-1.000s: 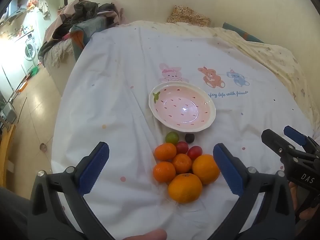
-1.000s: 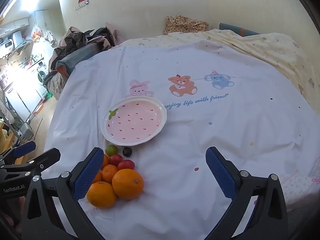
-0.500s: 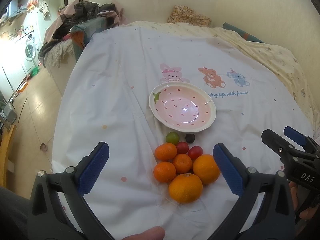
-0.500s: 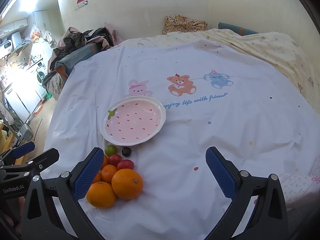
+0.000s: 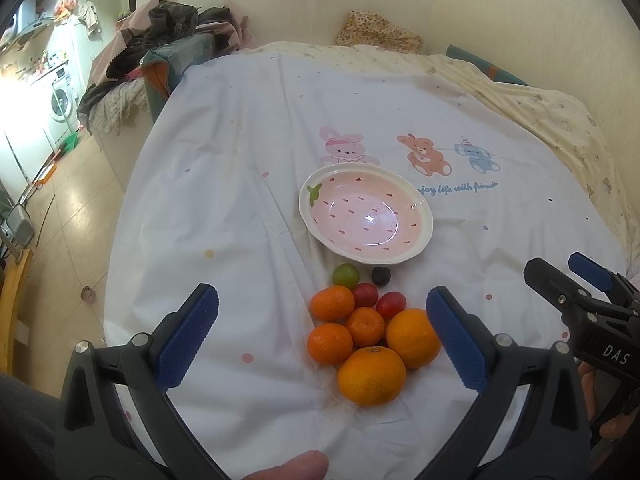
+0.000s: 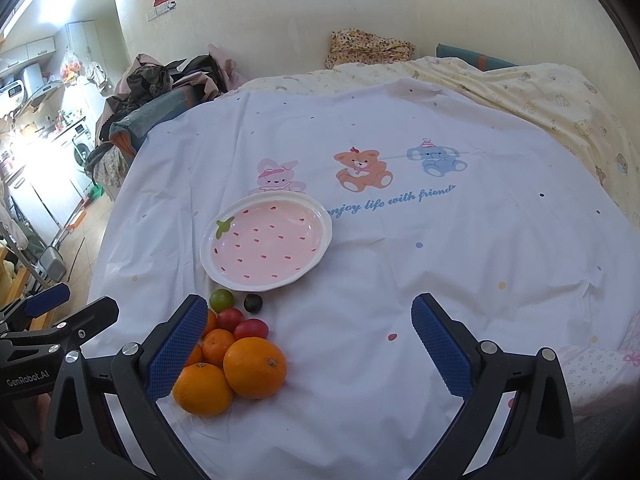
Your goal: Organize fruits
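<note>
Resting on wrinkled cotton sheet [image 5: 224, 200], glossy scalloped bowl [image 5: 425, 236], round dimpled oranges [image 5: 371, 376]

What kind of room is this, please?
Probably a small home, with bed and kitchen in one space: the fruit lies on a bed sheet, clothes are piled behind, and a washing machine stands at the left.

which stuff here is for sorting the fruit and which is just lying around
For the job:
- pink plate, empty
- oranges
- red tomatoes
- green fruit
- dark fruit
- left gripper and right gripper, both open

Lying about:
- clothes pile
- floral pillow
- washing machine
</note>
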`<state>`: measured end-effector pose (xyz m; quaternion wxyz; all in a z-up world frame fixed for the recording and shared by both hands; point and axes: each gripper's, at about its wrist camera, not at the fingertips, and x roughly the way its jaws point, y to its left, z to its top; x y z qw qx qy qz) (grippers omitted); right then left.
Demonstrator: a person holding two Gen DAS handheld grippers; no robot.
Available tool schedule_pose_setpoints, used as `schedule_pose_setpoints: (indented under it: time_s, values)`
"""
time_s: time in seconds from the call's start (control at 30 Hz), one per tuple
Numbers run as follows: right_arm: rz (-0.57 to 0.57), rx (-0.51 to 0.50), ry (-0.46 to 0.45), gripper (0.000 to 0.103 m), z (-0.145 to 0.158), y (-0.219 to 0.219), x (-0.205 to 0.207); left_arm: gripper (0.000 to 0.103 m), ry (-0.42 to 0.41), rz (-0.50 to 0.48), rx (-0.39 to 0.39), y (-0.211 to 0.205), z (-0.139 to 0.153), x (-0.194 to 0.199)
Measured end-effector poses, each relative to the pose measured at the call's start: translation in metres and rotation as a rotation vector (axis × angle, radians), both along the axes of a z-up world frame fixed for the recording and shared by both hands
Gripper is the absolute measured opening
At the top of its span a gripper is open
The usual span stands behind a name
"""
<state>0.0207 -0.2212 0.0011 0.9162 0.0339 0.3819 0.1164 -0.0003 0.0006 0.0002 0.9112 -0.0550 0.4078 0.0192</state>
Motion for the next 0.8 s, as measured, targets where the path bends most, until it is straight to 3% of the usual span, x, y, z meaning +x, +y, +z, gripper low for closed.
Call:
schedule_pose_setpoints:
  time_s: [0.8]
  values:
    - [-0.001,0.0,-0.004,0.103,0.0002,-0.0004,-0.0002,0.103,0.0,0.0,0.001,-0.0003,0.0,0.0]
